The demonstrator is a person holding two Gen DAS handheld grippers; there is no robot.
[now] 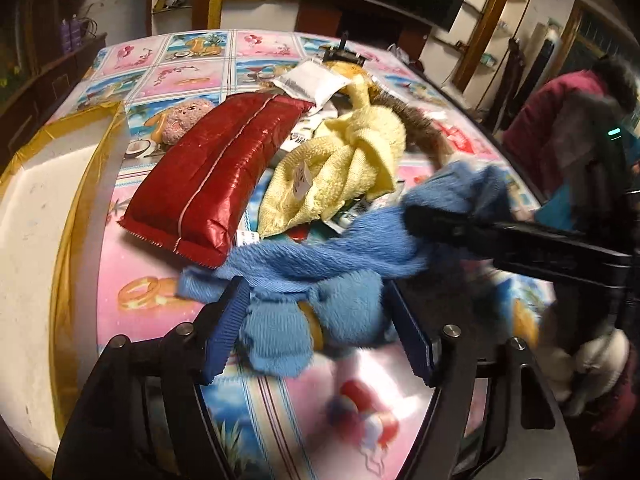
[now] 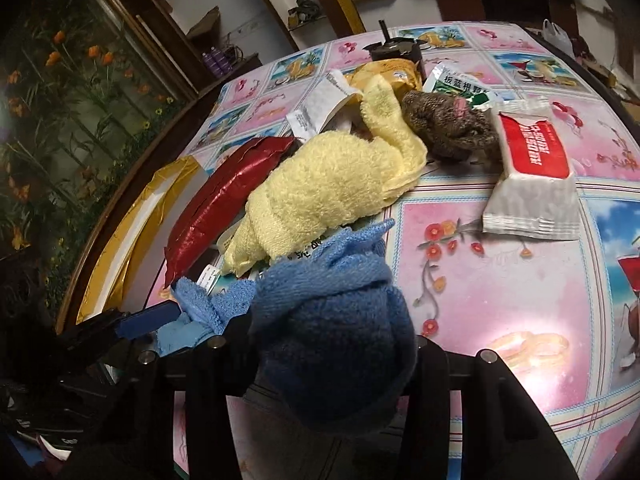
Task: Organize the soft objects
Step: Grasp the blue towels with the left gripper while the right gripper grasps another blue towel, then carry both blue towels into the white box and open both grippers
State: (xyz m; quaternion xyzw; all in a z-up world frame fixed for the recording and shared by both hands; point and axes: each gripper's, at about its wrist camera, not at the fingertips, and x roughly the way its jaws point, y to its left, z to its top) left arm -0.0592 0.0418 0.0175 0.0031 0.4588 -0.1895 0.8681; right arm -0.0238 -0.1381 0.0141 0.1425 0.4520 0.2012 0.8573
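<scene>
Blue towel (image 1: 304,256): fluffy, bunched, stretched between both tongs.
Left tongs (image 1: 320,320): parted, pads off the fabric.
Right tongs (image 2: 332,344): narrowed, pinching the towel.

**Warm indoor light, strong glare, smeared foreground**

Both views are lit by warm, yellowish room light from above; the surrounding room falls dim and the corners go black with fisheye vignetting. The glossy tablecloth (image 2: 500,264) throws a bright white glare patch near the right wrist camera and another near the left one. Straight edges bow hard toward the rims. In the left wrist view the near right is motion-blurred: the right gripper (image 1: 416,216) and the blue towel (image 1: 320,280) smear, while the far red pouch (image 1: 216,176) and yellow towel (image 1: 344,160) stay sharp. The right wrist view is crisper, its near towel mass in deep shadow.
</scene>
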